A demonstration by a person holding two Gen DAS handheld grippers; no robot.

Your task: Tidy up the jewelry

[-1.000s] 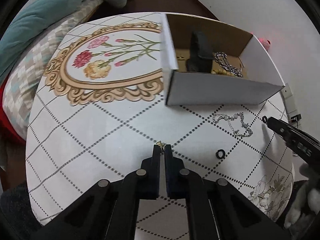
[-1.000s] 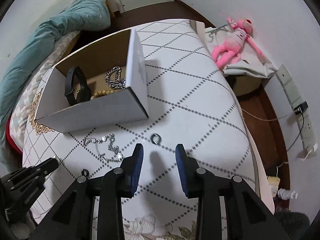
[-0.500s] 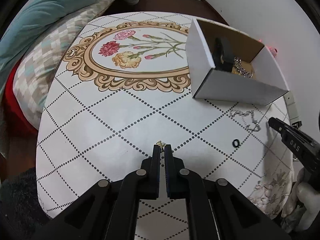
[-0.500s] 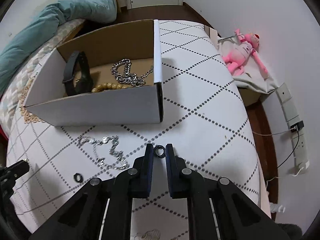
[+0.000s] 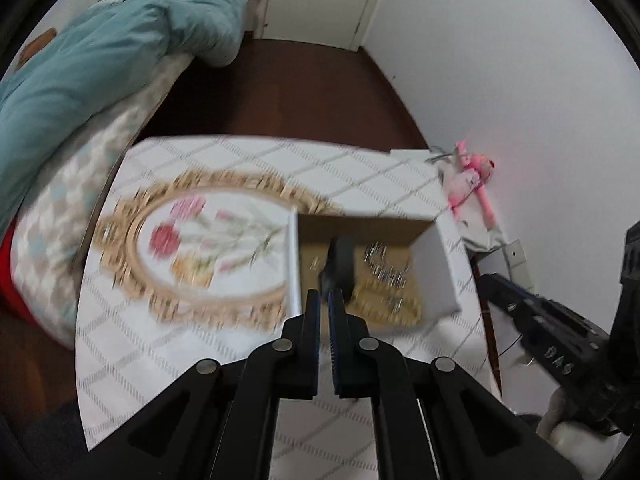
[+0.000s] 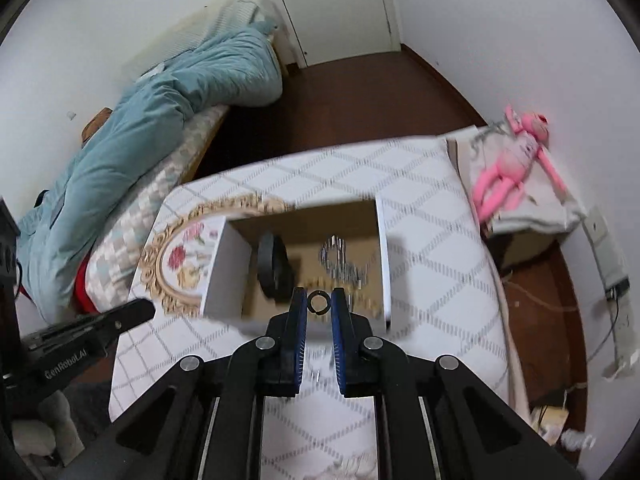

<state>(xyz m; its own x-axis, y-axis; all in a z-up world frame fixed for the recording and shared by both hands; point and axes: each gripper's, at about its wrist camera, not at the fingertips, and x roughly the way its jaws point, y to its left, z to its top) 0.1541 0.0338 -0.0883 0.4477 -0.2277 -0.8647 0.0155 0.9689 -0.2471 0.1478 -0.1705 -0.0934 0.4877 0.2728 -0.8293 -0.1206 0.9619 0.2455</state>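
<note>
A white cardboard box stands on the patterned table and holds a black band, a silver chain and a bead bracelet. My right gripper is shut on a small dark ring, held high over the box's near edge. My left gripper is shut, raised over the box's near wall; the small gold piece it held earlier is hidden or blurred. Each gripper shows in the other's view: right, left.
A bed with a teal duvet lies left of the table. A pink plush toy lies on a low box at the right wall. A white door is at the back. The table carries a gold-framed flower print.
Both grippers have risen from the table and moved toward the box. The right gripper closed on the ring and lifted it. The left gripper stayed shut.
</note>
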